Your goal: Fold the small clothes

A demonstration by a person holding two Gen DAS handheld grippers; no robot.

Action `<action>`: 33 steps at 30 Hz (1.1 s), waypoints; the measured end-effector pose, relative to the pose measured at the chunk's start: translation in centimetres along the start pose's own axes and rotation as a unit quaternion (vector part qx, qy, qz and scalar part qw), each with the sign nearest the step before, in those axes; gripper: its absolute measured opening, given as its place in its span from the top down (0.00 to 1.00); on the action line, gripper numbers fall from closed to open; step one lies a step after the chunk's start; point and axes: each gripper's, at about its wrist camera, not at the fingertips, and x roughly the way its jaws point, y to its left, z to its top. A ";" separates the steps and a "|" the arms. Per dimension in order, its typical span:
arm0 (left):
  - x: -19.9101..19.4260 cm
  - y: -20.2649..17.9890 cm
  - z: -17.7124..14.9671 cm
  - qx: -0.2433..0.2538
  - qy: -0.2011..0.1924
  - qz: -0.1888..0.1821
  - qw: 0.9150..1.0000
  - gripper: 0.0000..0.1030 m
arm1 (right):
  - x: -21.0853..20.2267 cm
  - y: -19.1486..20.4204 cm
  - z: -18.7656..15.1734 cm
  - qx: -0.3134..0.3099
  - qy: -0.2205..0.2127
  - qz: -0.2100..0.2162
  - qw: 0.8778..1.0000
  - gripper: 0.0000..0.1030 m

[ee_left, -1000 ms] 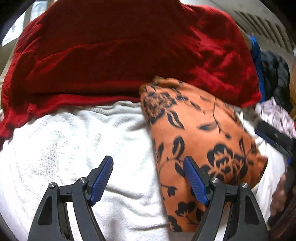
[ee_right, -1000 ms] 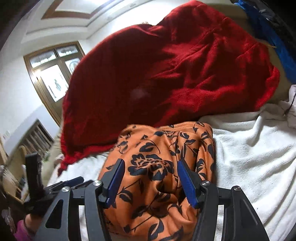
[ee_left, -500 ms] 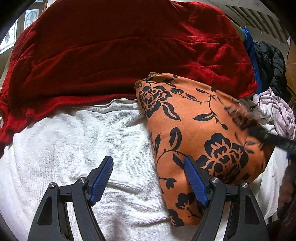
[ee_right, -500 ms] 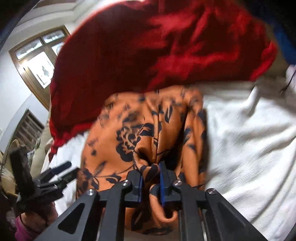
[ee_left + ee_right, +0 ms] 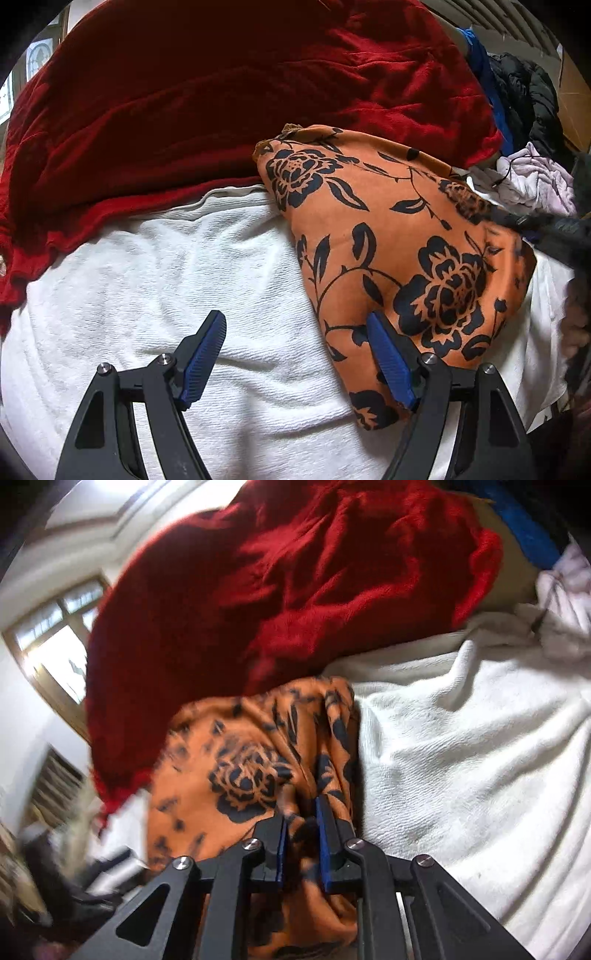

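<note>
An orange garment with black flowers (image 5: 388, 229) lies on a white towel (image 5: 184, 280), its far edge against a red blanket (image 5: 221, 92). My left gripper (image 5: 295, 354) is open and empty above the towel, its right finger at the garment's near-left edge. My right gripper (image 5: 301, 834) is shut on a bunched fold of the orange garment (image 5: 236, 768); in the left wrist view it shows blurred at the garment's right edge (image 5: 554, 236).
A red blanket (image 5: 314, 583) is heaped behind the white towel (image 5: 461, 775). A pale lilac cloth (image 5: 532, 181), dark clothes (image 5: 524, 92) and a blue item (image 5: 487, 85) are piled at the far right. A window (image 5: 55, 642) is at the left.
My right gripper closed on a fold of the orange garment and has pulled it, bunching the cloth. My left gripper stayed open, with the garment shifting slightly under it.
</note>
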 end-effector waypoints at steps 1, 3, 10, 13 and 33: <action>-0.2 -0.2 0.1 0.000 0.001 0.002 1.000 0.23 | -1.5 0.3 0.1 -0.009 -0.024 -0.007 1.000 0.85; -0.3 -0.1 0.0 -0.003 0.002 0.000 1.000 0.23 | -3.2 1.0 0.2 -0.027 -0.045 0.003 0.999 0.85; -0.5 -0.8 0.0 0.006 0.000 0.009 1.000 0.23 | 0.0 6.1 -2.6 -0.152 0.061 0.043 0.986 0.85; -0.4 -0.7 0.0 0.010 0.001 0.009 1.000 0.22 | 2.9 2.9 -2.9 -0.113 0.119 -0.030 0.986 0.91; 0.5 -0.7 -0.6 0.023 0.038 -0.048 0.998 0.22 | 19.8 4.3 9.6 0.026 0.162 -0.076 0.984 0.97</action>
